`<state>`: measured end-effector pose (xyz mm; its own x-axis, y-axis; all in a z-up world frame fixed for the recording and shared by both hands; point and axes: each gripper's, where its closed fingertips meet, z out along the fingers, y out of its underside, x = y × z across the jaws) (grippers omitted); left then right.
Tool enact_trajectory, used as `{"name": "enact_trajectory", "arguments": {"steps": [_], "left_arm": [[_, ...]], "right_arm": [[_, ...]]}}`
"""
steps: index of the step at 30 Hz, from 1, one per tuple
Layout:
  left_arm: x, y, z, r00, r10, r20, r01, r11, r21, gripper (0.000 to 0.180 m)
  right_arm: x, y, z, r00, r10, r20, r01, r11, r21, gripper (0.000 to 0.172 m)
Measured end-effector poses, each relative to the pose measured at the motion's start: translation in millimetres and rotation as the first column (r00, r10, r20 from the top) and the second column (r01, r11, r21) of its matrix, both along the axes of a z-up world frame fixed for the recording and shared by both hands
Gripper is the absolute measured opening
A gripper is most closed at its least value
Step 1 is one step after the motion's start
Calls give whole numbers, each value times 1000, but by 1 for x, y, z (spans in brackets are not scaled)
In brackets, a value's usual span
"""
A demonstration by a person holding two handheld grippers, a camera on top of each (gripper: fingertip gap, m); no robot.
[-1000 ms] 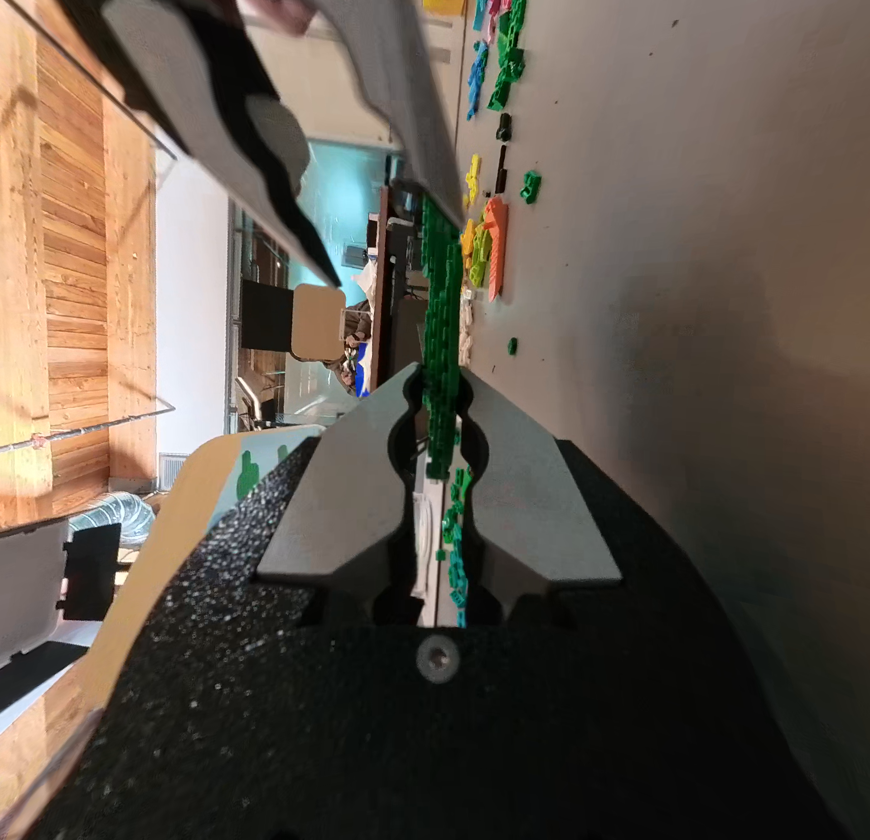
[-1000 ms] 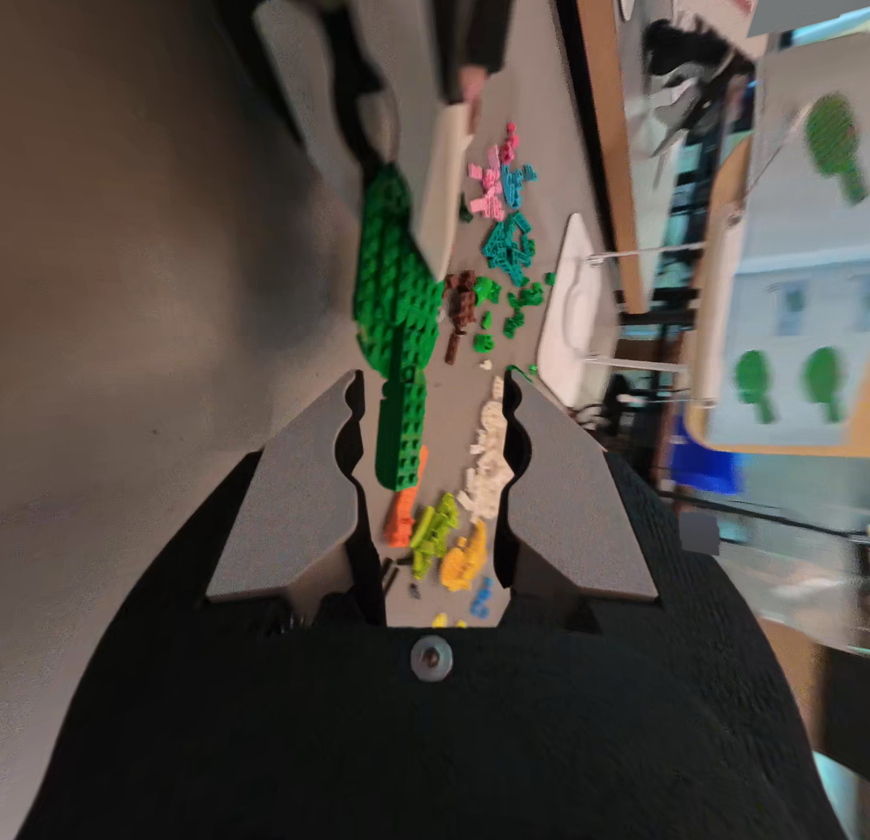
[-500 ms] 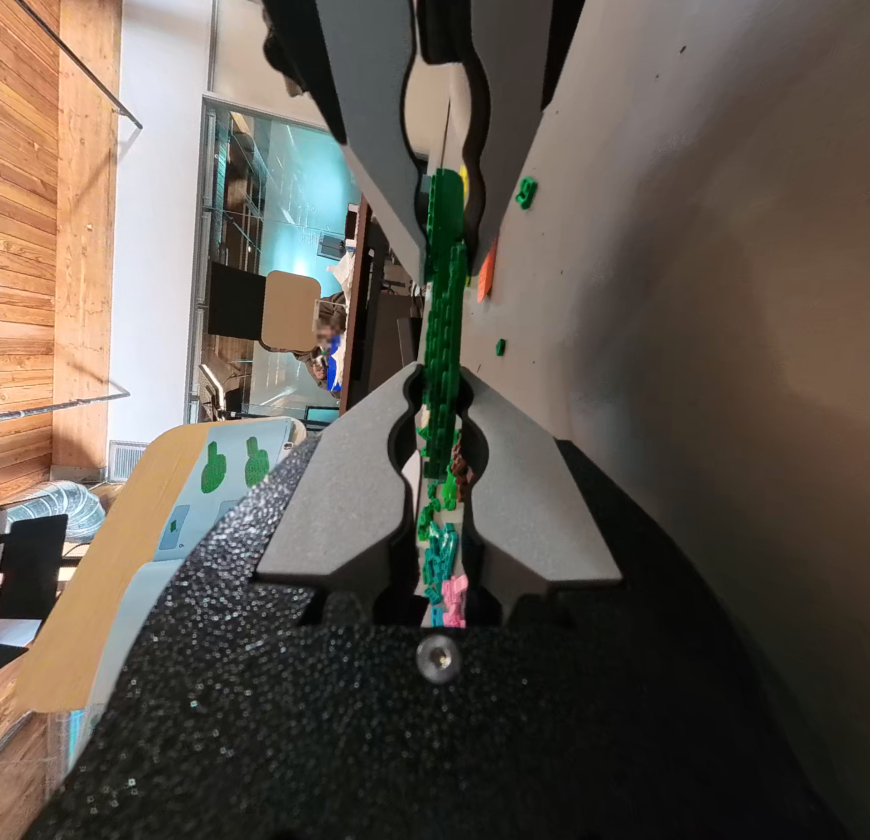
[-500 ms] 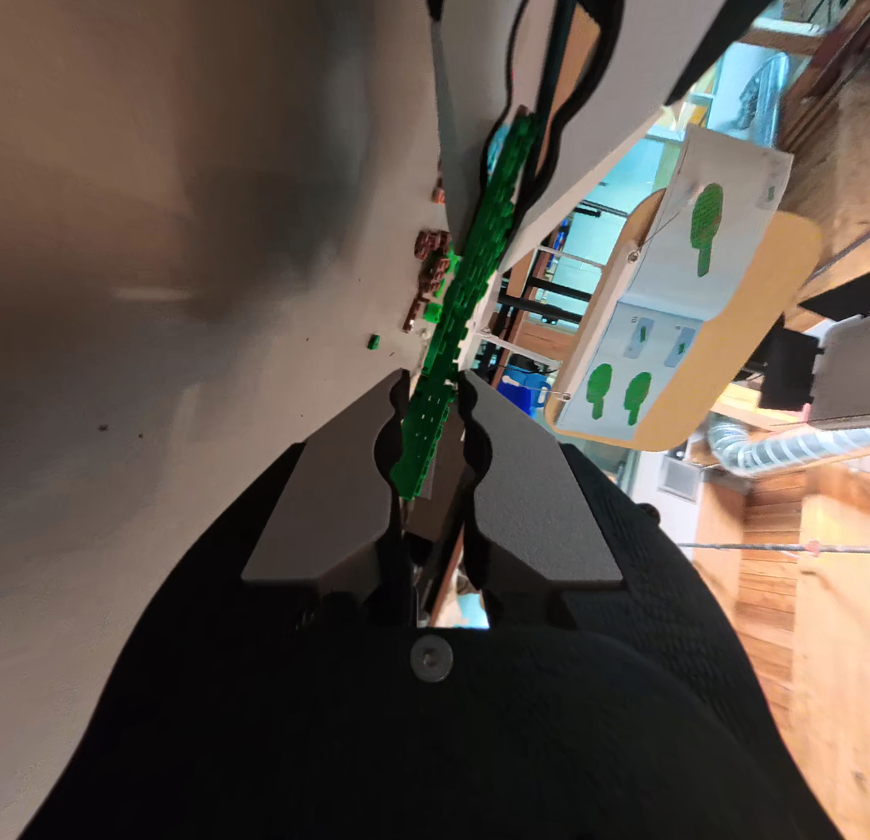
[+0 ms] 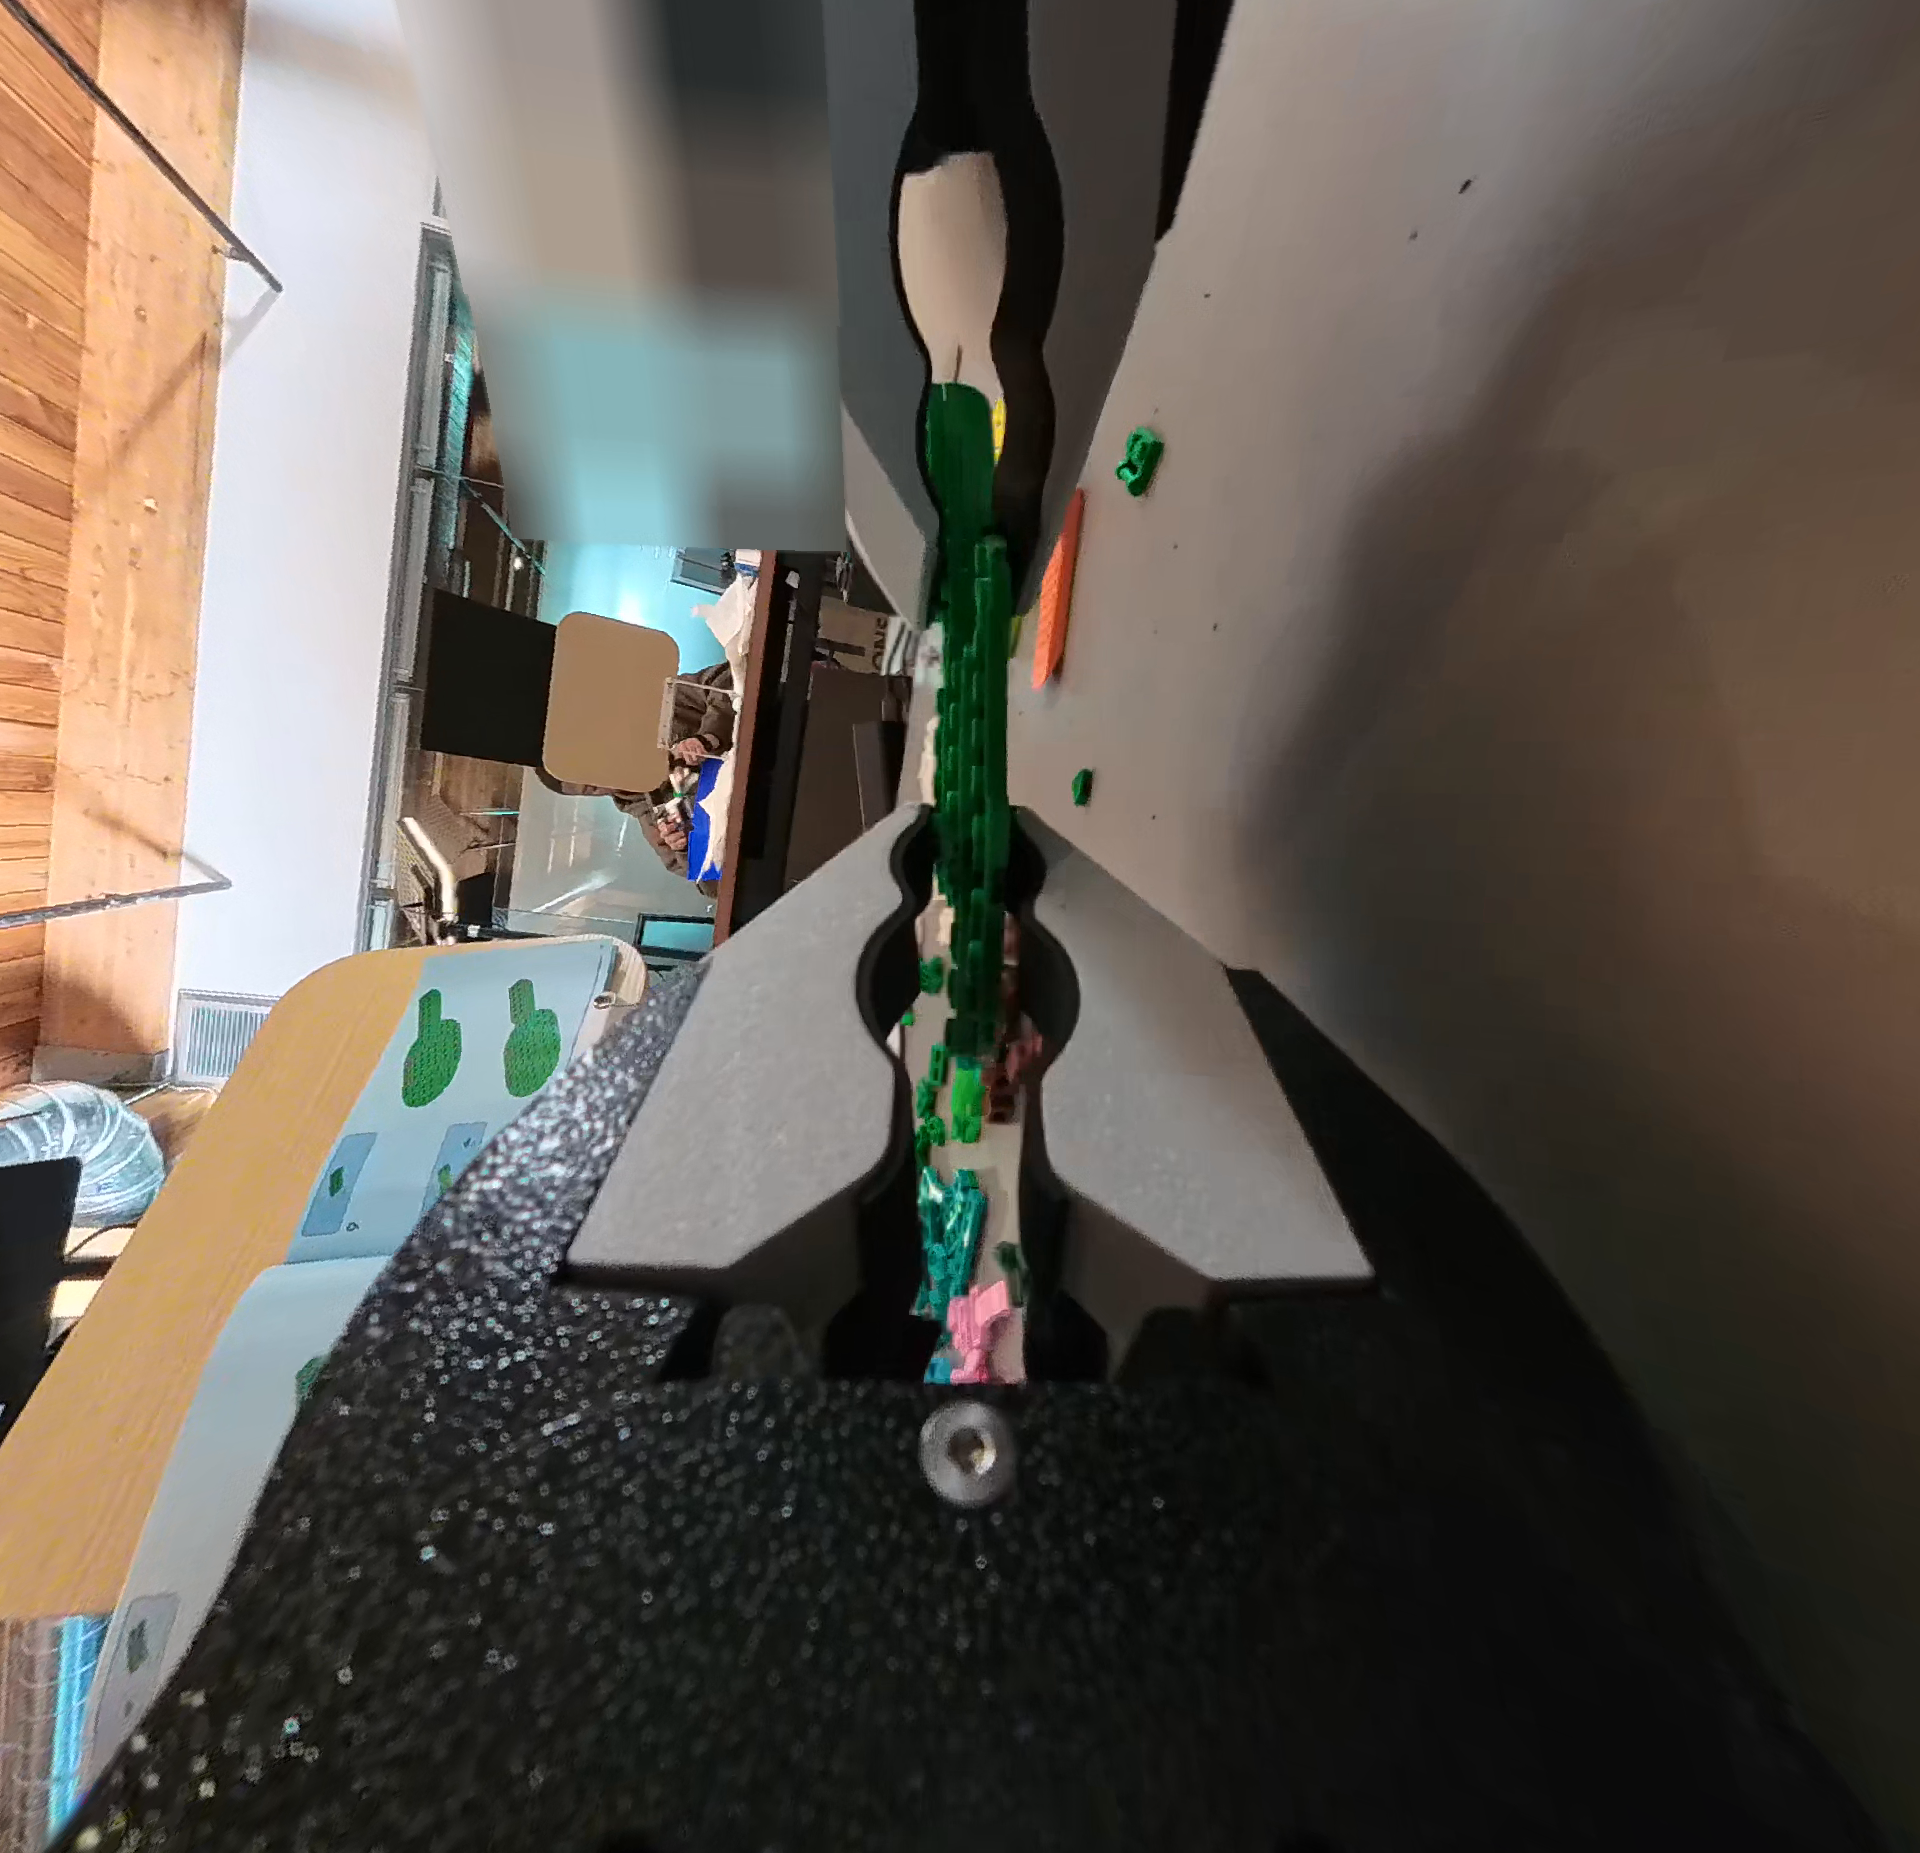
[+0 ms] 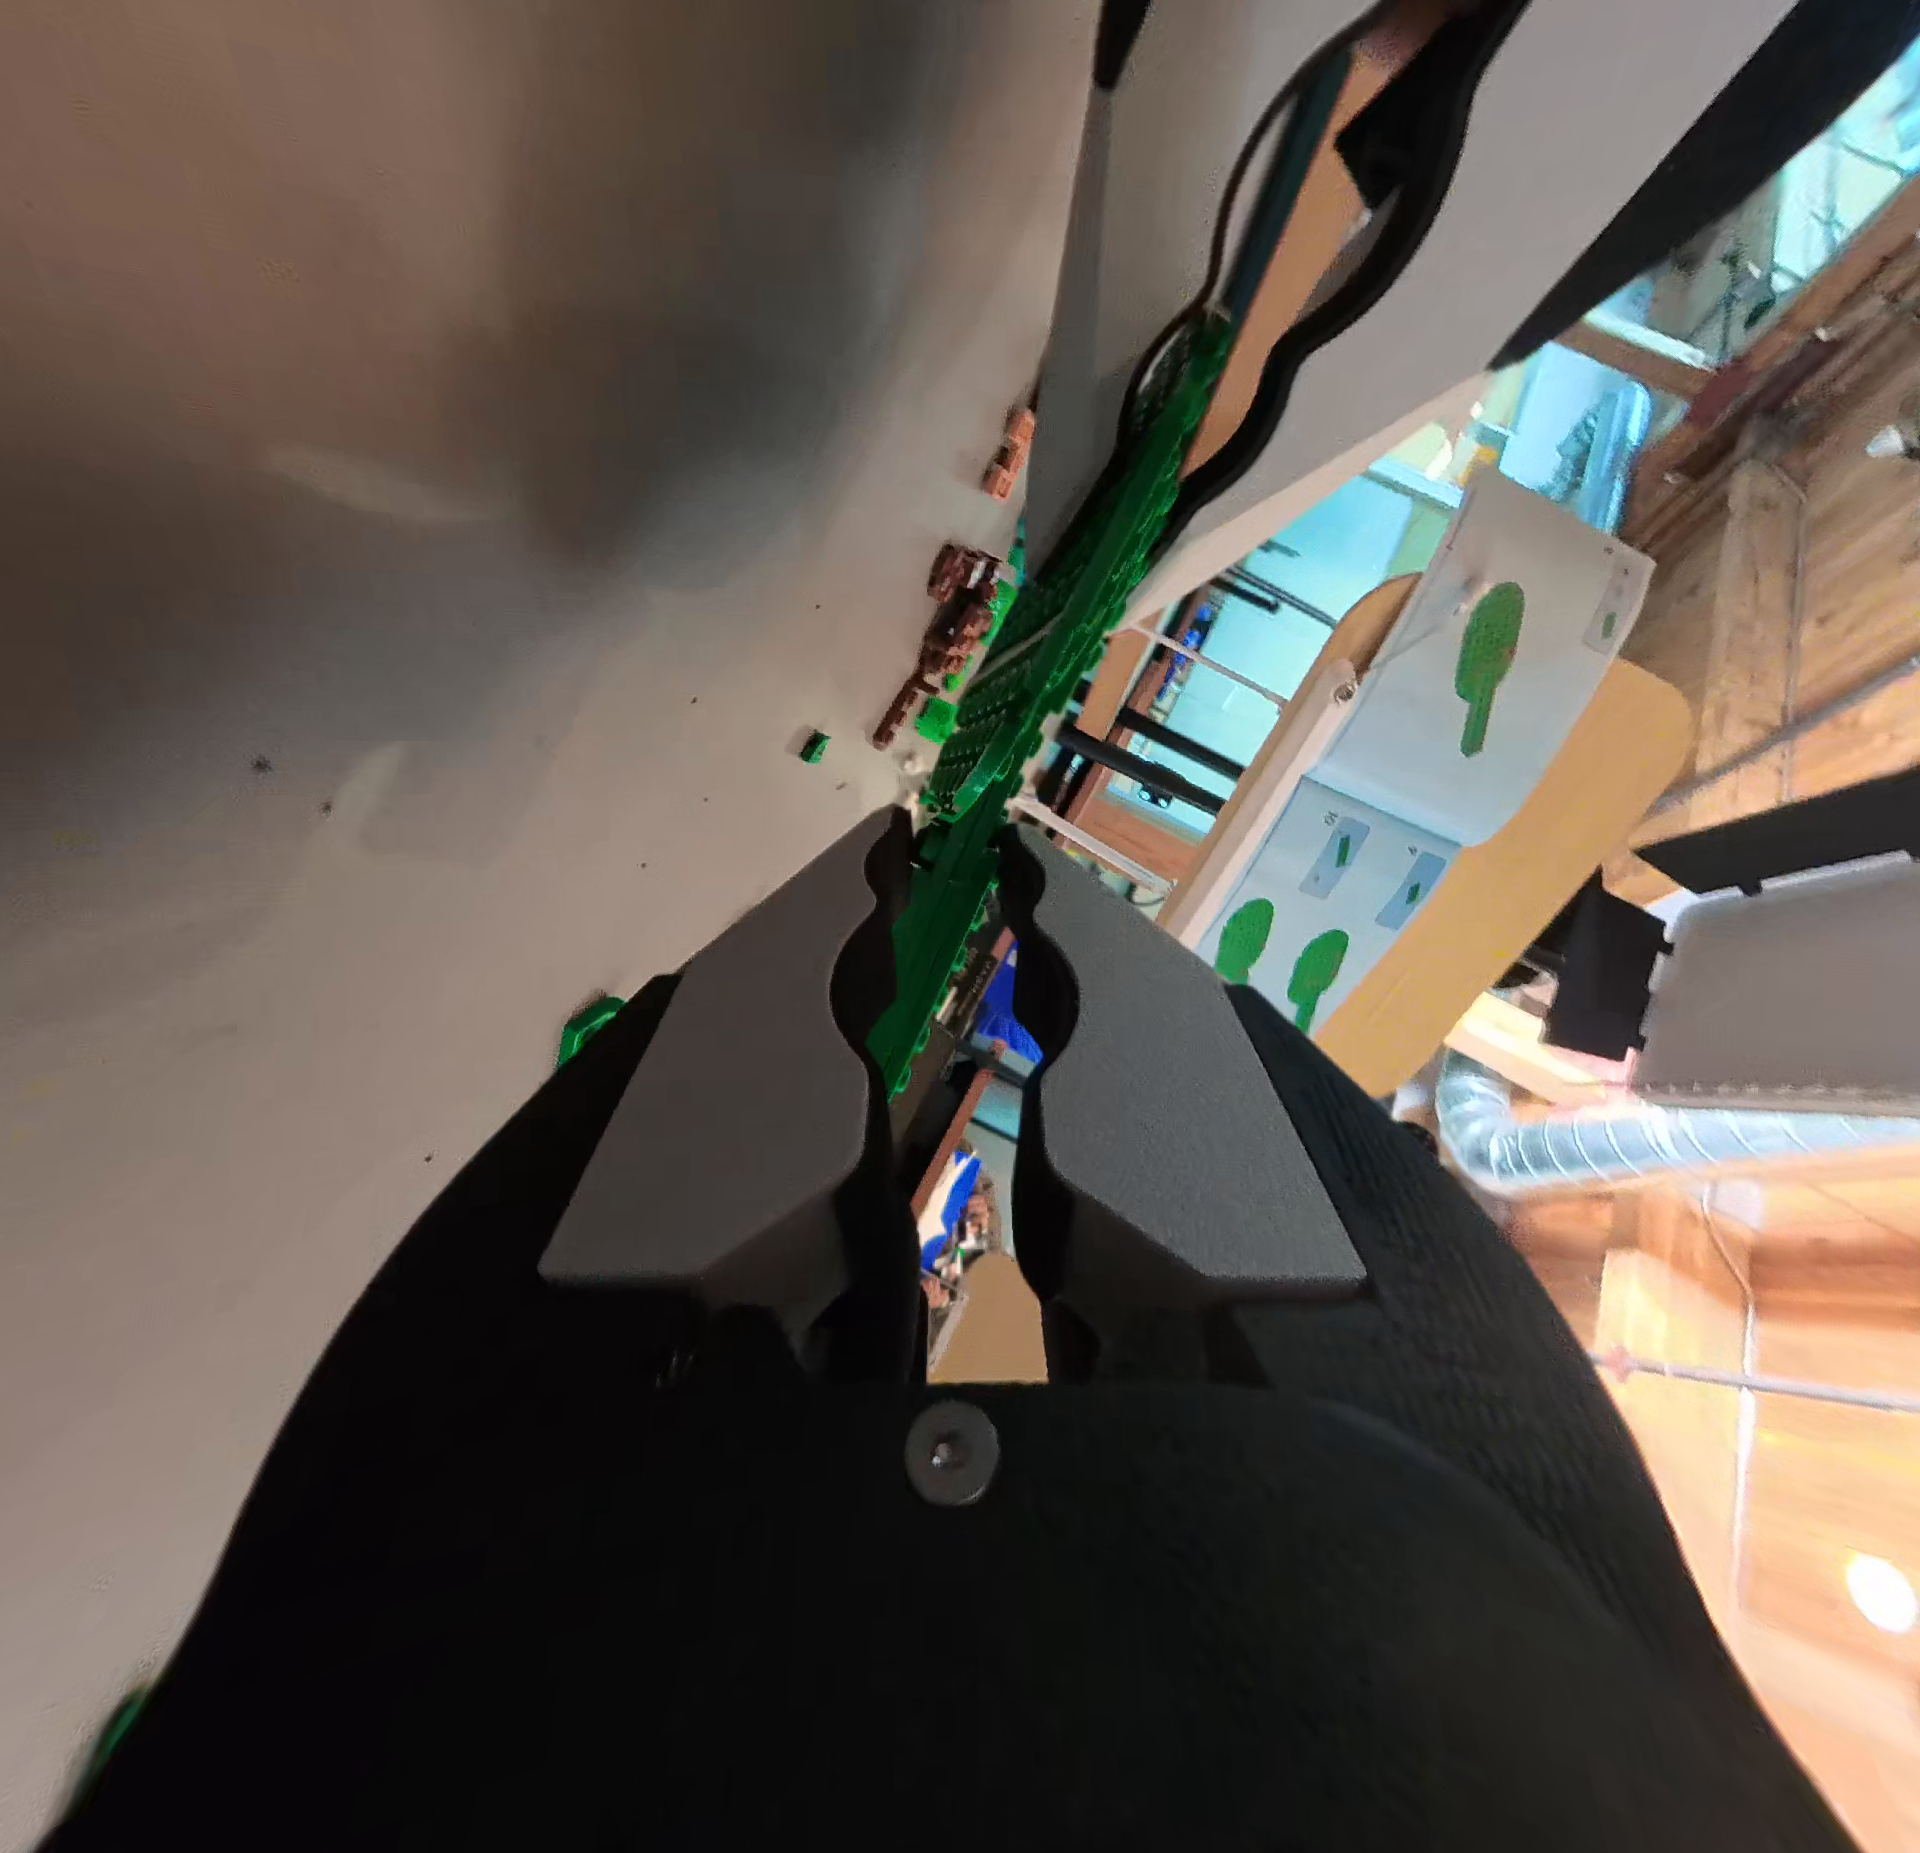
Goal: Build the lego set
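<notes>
Two grippers clamp one green brick plate (image 5: 975, 723) between them, edge-on above a grey table (image 5: 1455, 660). On the left side of the left wrist view, a booklet (image 5: 457, 1076) with green figures stands on a tan board. At centre, the left gripper (image 5: 972, 837) pinches the near end of the plate, both pads pressed on it; the right gripper (image 5: 971, 546) bites the far end (its fingers face the camera). Loose teal, pink and green bricks (image 5: 951, 1232) lie below. Rightward, an orange plate (image 5: 1058, 588) rests on the table. In the right wrist view, brown bricks (image 6: 951, 640) lie left of the plate (image 6: 1023, 702), and the right gripper (image 6: 951, 853) grips its end.
</notes>
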<state>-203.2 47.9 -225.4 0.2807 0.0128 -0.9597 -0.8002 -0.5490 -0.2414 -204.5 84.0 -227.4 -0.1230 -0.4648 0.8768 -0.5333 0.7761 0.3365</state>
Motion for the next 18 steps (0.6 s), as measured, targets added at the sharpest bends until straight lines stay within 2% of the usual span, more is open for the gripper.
{"name": "enact_trajectory", "arguments": {"steps": [3, 10, 18], "left_arm": [[1, 0, -1, 1000, -4, 22, 4, 1000, 0, 9], [0, 0, -1, 999, -6, 42, 5, 1000, 6, 9], [0, 1, -3, 999, -6, 52, 6, 1000, 2, 9]], "right_arm": [[0, 0, -1, 1000, 4, 26, -4, 1000, 13, 14], [2, -2, -3, 982, -48, 183, 81, 981, -178, 18], [1, -1, -4, 982, -53, 183, 90, 975, -202, 31]]}}
